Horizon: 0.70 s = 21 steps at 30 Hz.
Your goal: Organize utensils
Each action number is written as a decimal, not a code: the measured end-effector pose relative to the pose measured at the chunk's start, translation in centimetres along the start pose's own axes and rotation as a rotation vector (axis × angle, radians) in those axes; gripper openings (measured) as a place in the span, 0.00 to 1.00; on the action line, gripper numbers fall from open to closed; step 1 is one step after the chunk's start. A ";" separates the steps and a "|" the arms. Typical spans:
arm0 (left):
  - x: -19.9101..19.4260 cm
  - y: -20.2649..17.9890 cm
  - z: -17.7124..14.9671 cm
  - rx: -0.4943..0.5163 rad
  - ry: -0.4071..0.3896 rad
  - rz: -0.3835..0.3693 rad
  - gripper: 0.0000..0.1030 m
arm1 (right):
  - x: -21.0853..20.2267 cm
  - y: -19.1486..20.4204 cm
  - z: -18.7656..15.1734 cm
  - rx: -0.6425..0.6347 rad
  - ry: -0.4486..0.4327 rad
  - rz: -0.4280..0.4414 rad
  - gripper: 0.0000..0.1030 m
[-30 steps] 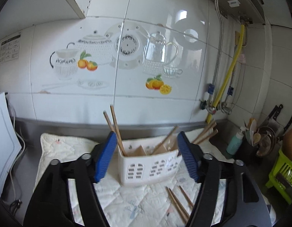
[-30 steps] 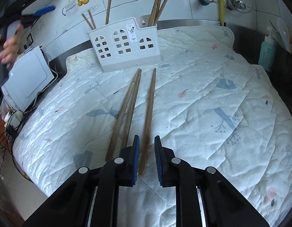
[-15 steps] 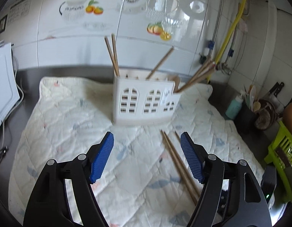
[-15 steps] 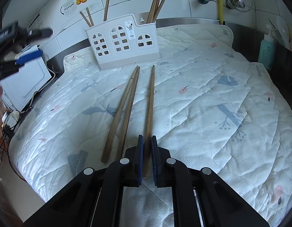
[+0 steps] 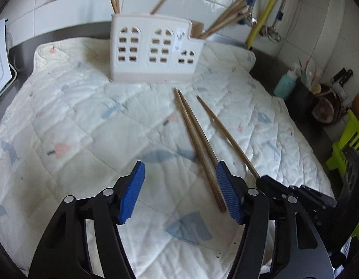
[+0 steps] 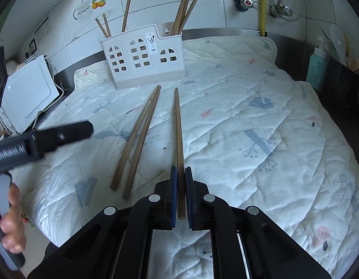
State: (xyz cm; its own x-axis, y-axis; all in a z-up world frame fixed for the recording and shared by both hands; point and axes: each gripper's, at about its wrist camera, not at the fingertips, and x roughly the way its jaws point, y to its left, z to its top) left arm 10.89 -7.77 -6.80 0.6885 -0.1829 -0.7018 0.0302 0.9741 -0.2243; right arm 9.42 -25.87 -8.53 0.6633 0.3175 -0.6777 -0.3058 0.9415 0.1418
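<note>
Single chopstick (image 6: 178, 137) flat on quilted mat (image 6: 260, 121), long axis running toward white holder (image 6: 144, 55), near end pinched between pressed-together pads of right gripper (image 6: 180, 195), angled downward. Two more chopsticks (image 6: 137, 137) lying just left, near-parallel. Left gripper (image 5: 179, 193) tilted down above mat, jaws spread though just narrowing, gripping nothing, right pad beside the pair's near ends.

Three wooden chopsticks (image 6: 142, 134) lie flat before the white holder (image 6: 144, 55).

The right tool (image 6: 180, 195) has clamped onto the single brown wooden chopstick (image 6: 178, 134); the left tool (image 5: 179, 193) has dropped toward the quilt, its jaws narrowing, empty.
</note>
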 end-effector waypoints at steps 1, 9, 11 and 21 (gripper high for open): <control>0.4 -0.4 -0.3 -0.001 0.015 -0.007 0.55 | -0.1 -0.1 -0.1 0.003 0.000 0.001 0.06; 2.2 -2.4 -0.9 0.045 0.053 0.000 0.48 | -0.4 -1.0 -0.6 0.026 0.003 0.022 0.06; 2.7 -2.6 -1.0 0.053 0.063 0.022 0.47 | -0.4 -1.1 -0.6 0.029 0.003 0.026 0.06; 3.5 -3.3 -1.7 0.099 0.060 0.108 0.38 | -0.3 -1.5 -0.7 0.040 0.000 0.043 0.06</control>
State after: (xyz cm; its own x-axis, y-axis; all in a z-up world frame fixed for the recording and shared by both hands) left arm 11.96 -11.84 -9.66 0.6468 -0.0807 -0.7583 0.0316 0.9964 -0.0791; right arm 9.22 -27.49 -9.00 0.6505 0.3574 -0.6701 -0.3064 0.9309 0.1989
